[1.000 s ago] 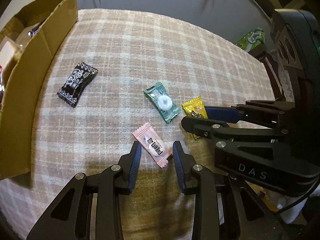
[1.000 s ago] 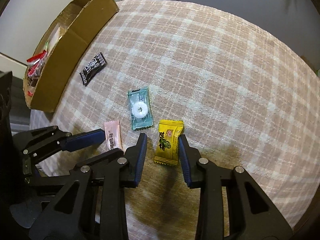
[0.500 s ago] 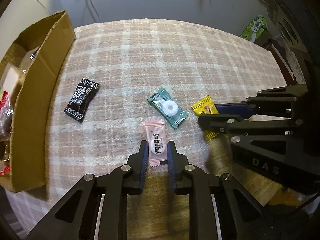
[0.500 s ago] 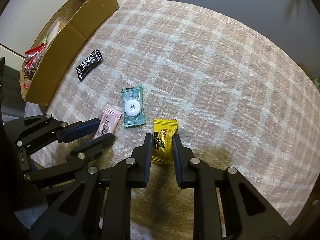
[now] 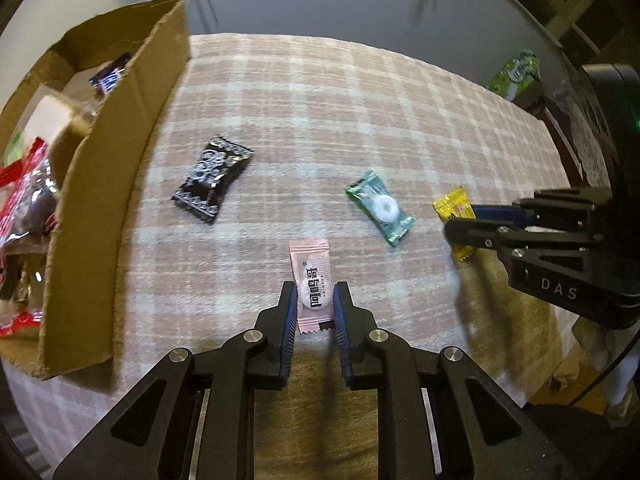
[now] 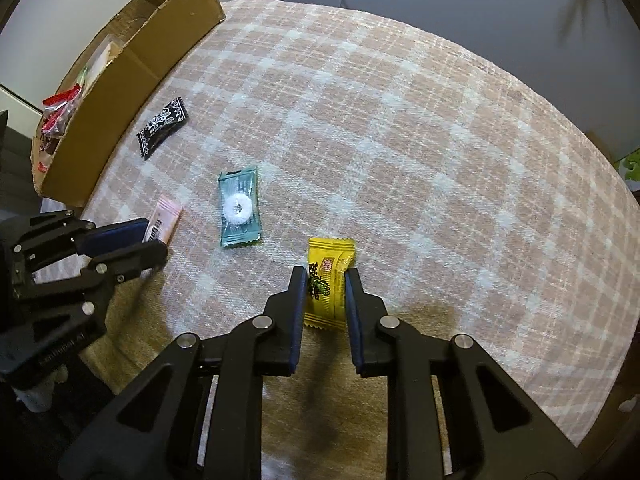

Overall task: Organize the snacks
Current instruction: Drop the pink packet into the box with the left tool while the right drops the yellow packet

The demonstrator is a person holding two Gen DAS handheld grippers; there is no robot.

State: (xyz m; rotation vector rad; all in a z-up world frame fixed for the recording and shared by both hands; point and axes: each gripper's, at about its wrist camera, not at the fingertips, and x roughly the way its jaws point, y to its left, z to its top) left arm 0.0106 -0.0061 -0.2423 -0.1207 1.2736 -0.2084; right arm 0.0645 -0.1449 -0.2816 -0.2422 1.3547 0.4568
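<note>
My left gripper (image 5: pixel 315 305) is shut on a pink candy packet (image 5: pixel 311 280) and holds it above the checked tablecloth (image 5: pixel 340 112). My right gripper (image 6: pixel 325 297) is shut on a yellow candy packet (image 6: pixel 327 280). A green mint packet (image 5: pixel 380 207) and a black patterned packet (image 5: pixel 212 179) lie on the cloth between us and the cardboard box (image 5: pixel 116 152) at the left. The same things show in the right wrist view: the mint (image 6: pixel 239 206), the black packet (image 6: pixel 162 126), the box (image 6: pixel 132 76) and the left gripper (image 6: pixel 150 240) with the pink packet (image 6: pixel 164 222).
The box holds several snack bags (image 5: pixel 24 208). A green packet (image 5: pixel 518 74) sits on furniture beyond the table's far right edge. The cloth's front edge runs just below both grippers.
Both grippers closed on their packets, pink in the left and yellow in the right, and have lifted them slightly off the cloth. The mint and black packets have not moved.
</note>
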